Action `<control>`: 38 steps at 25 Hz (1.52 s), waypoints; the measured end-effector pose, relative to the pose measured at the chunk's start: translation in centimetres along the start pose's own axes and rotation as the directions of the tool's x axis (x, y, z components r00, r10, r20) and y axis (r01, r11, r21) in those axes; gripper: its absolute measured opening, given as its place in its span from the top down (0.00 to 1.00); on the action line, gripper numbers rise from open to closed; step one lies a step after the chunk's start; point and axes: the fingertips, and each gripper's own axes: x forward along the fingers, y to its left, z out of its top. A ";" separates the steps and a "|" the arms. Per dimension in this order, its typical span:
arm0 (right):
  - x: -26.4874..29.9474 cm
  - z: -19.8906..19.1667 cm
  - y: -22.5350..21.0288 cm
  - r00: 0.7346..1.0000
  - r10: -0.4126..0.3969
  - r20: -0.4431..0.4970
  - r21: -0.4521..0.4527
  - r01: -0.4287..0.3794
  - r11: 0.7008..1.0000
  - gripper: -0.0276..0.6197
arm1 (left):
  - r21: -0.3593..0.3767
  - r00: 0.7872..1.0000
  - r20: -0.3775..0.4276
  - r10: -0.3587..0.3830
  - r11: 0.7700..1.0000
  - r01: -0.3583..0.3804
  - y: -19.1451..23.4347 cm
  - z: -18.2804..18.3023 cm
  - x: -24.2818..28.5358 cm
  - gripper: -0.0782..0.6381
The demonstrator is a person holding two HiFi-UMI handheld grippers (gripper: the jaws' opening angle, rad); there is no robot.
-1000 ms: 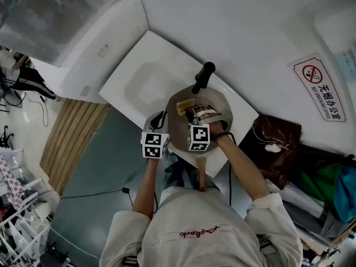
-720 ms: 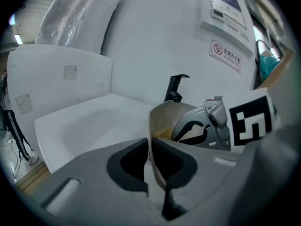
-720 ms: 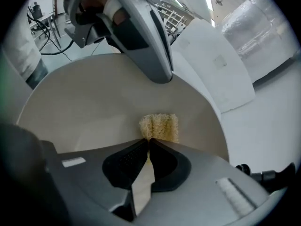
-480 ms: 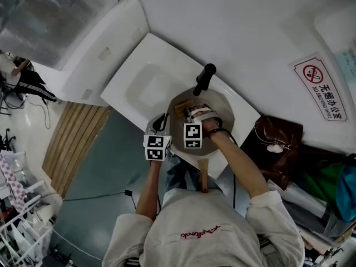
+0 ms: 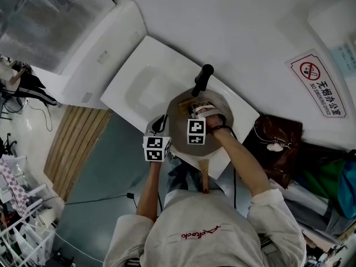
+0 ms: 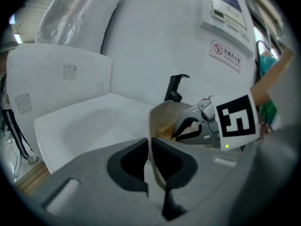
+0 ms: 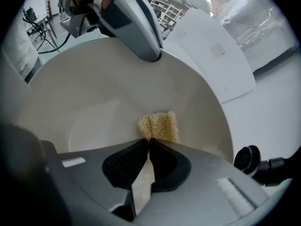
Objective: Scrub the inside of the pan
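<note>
A cream-lined pan (image 5: pixel 214 113) with a wooden handle (image 5: pixel 203 178) sits tilted over the white sink (image 5: pixel 146 88). My left gripper (image 5: pixel 162 122) is shut on the pan's near left rim; in the left gripper view the rim (image 6: pixel 151 126) runs between its jaws (image 6: pixel 150 149). My right gripper (image 7: pixel 148 140) is inside the pan, shut on a yellow sponge (image 7: pixel 159 126) pressed against the pan's inner wall (image 7: pixel 94 93). In the head view the sponge (image 5: pixel 185 106) shows at the pan's far left side, just past the right gripper (image 5: pixel 193 111).
A black faucet (image 5: pixel 202 79) rises at the sink's back edge, right behind the pan. A no-smoking sign (image 5: pixel 317 85) hangs on the white wall. A brown bag (image 5: pixel 275 141) lies to the right. A wooden slatted mat (image 5: pixel 72 143) covers the floor at left.
My right gripper has shifted slightly inside the pan with the sponge, first leftward, then toward the far side. The left gripper has stayed on the rim.
</note>
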 end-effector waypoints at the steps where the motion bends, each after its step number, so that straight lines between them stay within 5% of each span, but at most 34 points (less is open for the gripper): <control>1: 0.0 -0.4 -0.1 1.000 0.001 -0.006 0.006 -0.001 1.000 0.92 | 0.000 1.000 0.000 0.000 1.000 0.000 0.0 0.0 0.0 0.86; 20: -0.9 -6.7 1.9 0.993 0.045 -0.111 0.085 -0.036 0.996 0.92 | 0.009 1.000 -0.008 0.008 1.000 -0.008 0.1 0.0 0.1 0.86; 38: -2.5 -7.9 7.8 0.979 0.142 -0.148 0.109 -0.126 0.986 0.92 | 0.022 1.000 -0.003 0.025 0.999 -0.025 0.1 -0.3 0.1 0.86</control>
